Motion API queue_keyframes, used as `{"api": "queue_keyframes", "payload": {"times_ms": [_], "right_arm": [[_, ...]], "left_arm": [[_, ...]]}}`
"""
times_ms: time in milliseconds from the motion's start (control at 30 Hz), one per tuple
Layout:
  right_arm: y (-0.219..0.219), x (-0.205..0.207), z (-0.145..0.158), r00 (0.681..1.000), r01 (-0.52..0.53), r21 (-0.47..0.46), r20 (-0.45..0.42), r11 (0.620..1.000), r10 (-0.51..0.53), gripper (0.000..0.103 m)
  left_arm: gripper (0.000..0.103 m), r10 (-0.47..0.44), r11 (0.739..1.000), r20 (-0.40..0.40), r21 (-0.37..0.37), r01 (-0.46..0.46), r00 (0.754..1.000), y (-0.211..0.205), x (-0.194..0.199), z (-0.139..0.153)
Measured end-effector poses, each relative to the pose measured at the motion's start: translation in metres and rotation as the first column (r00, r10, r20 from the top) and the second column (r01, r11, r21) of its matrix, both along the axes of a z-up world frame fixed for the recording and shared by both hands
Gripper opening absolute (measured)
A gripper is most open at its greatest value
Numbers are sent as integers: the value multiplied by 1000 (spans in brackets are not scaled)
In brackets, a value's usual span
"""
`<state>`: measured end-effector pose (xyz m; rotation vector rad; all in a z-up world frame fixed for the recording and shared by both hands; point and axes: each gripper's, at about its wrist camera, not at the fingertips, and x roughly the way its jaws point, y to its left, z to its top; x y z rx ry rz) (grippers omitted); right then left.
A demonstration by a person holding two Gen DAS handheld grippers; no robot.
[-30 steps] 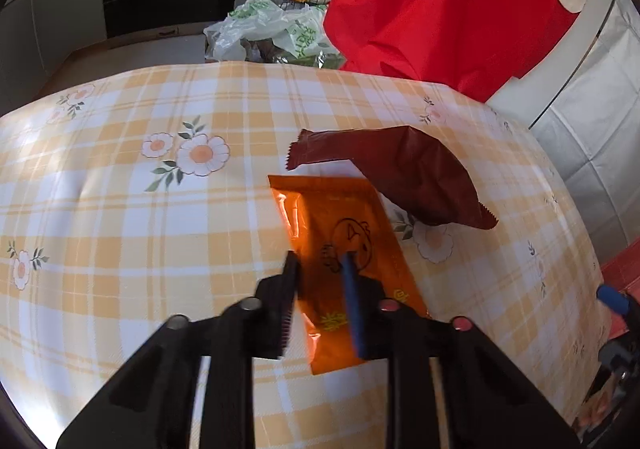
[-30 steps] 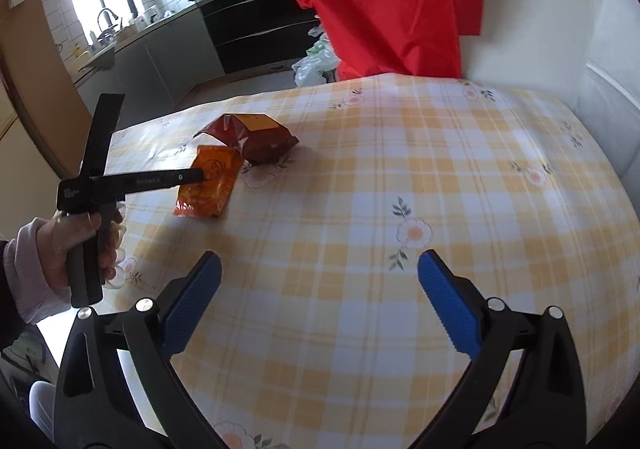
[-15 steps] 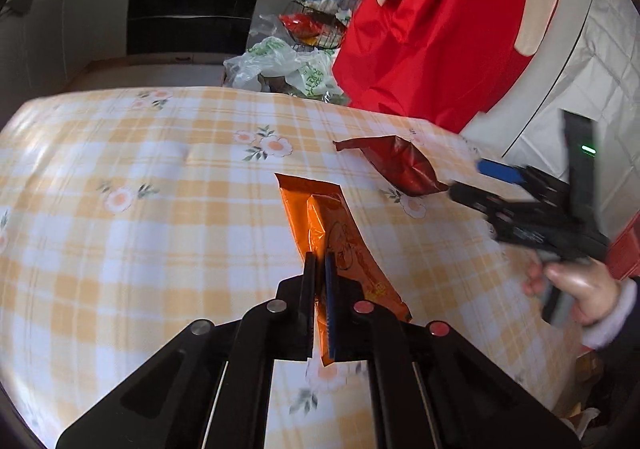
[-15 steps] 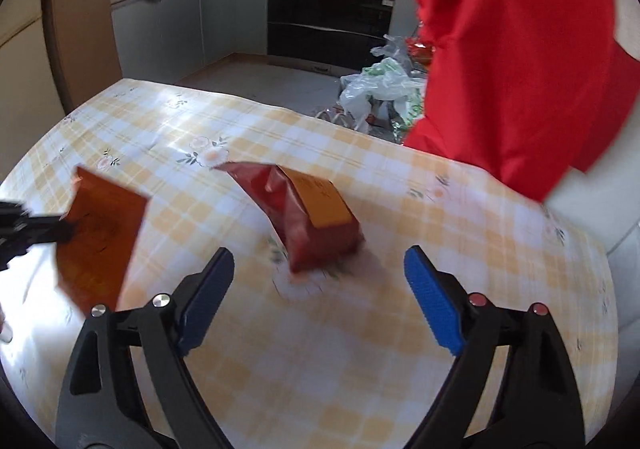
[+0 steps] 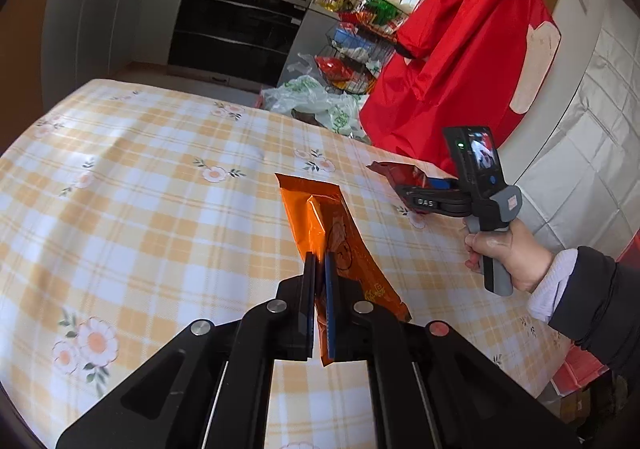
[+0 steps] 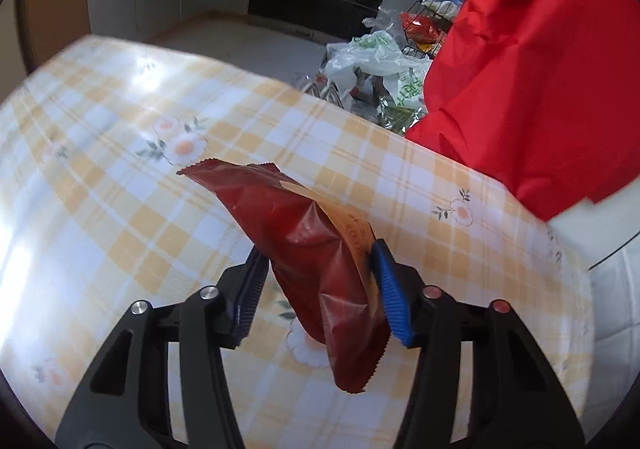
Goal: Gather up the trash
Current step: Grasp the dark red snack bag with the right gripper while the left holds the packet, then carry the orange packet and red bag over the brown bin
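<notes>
An orange snack wrapper (image 5: 320, 205) hangs above the checked tablecloth (image 5: 160, 209), with my left gripper (image 5: 318, 257) shut on its near half. Farther right lies a dark red snack bag (image 5: 396, 173), and my right gripper (image 5: 424, 185), held by a hand (image 5: 508, 253), reaches onto it. In the right wrist view the dark red bag (image 6: 304, 233) sits between the jaws of my right gripper (image 6: 318, 253). Those jaws are closing, and both blue pads (image 6: 386, 281) touch the bag's sides. The bag's far end rests on the tablecloth (image 6: 100, 169).
A large red cloth (image 5: 460, 69) hangs beyond the table's far right edge. Plastic bags (image 5: 312, 101) lie on the floor behind the table, next to a wire rack (image 5: 352, 49) of groceries. A black oven (image 5: 240, 29) and grey cabinets line the back wall.
My left gripper closed on the orange wrapper and lifted it off the table. My right gripper swung over to the dark red bag and narrowed its jaws around it.
</notes>
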<state>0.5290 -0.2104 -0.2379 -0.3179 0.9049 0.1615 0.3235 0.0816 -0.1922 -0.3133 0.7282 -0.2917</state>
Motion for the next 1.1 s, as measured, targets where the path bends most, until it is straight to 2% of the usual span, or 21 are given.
{"api": "queue_keyframes", "payload": {"times_ms": [133, 333, 567, 833, 1100], "right_arm": [[-11, -34, 20, 999, 2, 104, 34, 995, -5, 48], [-19, -87, 49, 999, -11, 205, 42, 979, 3, 47], [-23, -174, 82, 997, -28, 297, 75, 954, 6, 47], [-29, -262, 106, 996, -45, 316, 83, 948, 20, 47], [-35, -340, 131, 991, -62, 350, 133, 935, 16, 47]], "left_arm": [[5, 35, 999, 5, -39, -35, 999, 10, -25, 2], [5, 54, 998, -13, -26, -54, 998, 15, -61, 5], [5, 63, 998, -4, -31, -63, 998, 12, -98, 25], [5, 8, 1000, 54, -19, -7, 998, -7, -141, 59], [5, -27, 999, 111, -15, 29, 993, -21, -200, 86]]}}
